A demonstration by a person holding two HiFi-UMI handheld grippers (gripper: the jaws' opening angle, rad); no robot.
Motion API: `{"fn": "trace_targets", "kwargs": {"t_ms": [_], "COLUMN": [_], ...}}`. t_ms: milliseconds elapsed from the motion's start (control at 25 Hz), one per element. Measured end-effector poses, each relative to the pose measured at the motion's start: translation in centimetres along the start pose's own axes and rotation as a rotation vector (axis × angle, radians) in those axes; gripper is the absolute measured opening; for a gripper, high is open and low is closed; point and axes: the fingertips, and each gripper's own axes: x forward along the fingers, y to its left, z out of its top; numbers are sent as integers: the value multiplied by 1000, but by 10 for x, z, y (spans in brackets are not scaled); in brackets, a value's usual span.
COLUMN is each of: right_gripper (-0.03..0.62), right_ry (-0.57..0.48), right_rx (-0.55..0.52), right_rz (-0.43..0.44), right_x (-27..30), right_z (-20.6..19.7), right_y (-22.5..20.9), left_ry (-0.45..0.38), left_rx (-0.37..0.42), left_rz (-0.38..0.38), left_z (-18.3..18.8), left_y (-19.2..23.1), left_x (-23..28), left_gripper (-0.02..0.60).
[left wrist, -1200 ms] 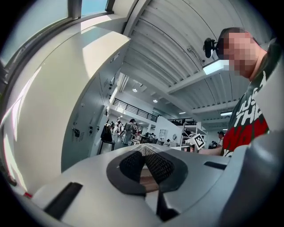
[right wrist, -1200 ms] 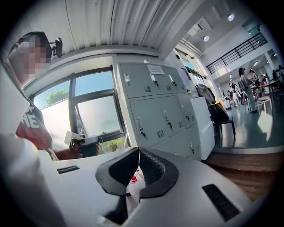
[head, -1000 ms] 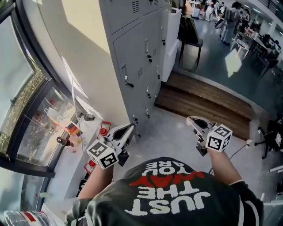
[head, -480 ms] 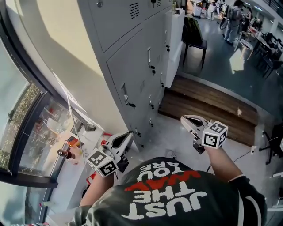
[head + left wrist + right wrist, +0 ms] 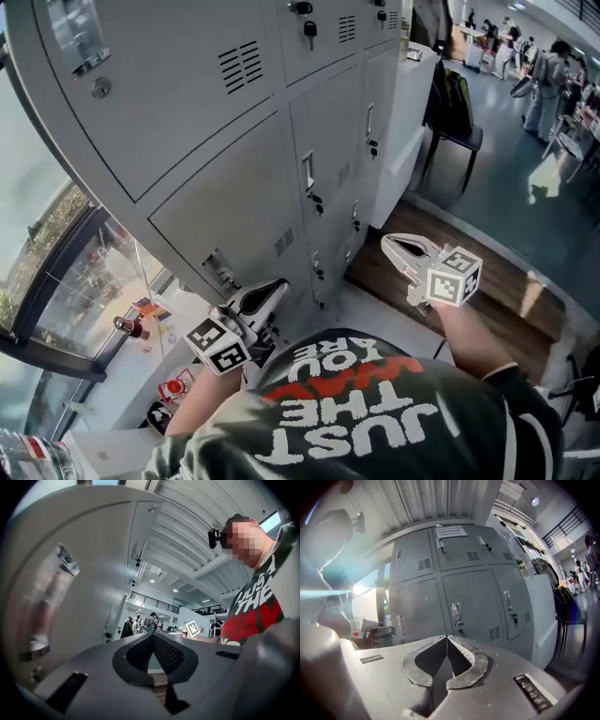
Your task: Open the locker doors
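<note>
Zero doors open yet: every door on the grey locker bank (image 5: 281,112) sits flush shut. The right gripper view shows the same locker bank (image 5: 468,597), all closed. It stands straight ahead of the person and fills the upper left and centre of the head view. A second ago it was smaller and farther up-frame, so the person has closed in on it.

Middle door handle (image 5: 308,172) has a lock (image 5: 317,201) under it. Lower-left door handle (image 5: 217,269) is untouched as well.

Left gripper (image 5: 278,285): jaws pressed together, nothing between them. Tips are near the lower-left door handle, just to its right and not touching. A second ago that handle was well up-frame of the gripper. In its own view the left gripper (image 5: 153,635) has a door face filling the left side, with a blurred handle (image 5: 49,604) close by.

Right gripper (image 5: 388,240): jaws fully together too, and empty. In its own view the right gripper (image 5: 446,637) points at the middle column of doors, clear of them. It is also nearer the bank than before; jaws unchanged.

Outward:
- chair (image 5: 472,141) with a dark jacket at the bank's far end
- wooden step (image 5: 516,281) beyond the right gripper
- window (image 5: 56,262) at left
- white ledge (image 5: 103,408) below the window
</note>
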Motion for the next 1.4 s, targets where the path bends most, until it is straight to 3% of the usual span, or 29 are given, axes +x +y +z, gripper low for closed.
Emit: {"fn": "trace_targets", "kwargs": {"t_ms": [160,360,760,1000,1400], "right_gripper": [37,37,41,165,215], "right_ry": [5,-35,-82,-43,19], "right_rx": [-40,-69,-128,-139,-158], "right_rz": [35,42,18,36,85], "right_x": [12,42,119,159,193], "right_z": [28,69,141,153,150], "right_y": [-69,-143,-242,-271,-295], "left_ry": [-28,8,52,49,58], "left_rx": [-22,13,44,21,11], "left_rz": [78,150,163,184,175], "left_z": [3,10,23,22,19], "left_y": [18,39,63,69,66], "left_x": [66,119,165,173,179], "left_gripper": [8,8,8,8,8]}}
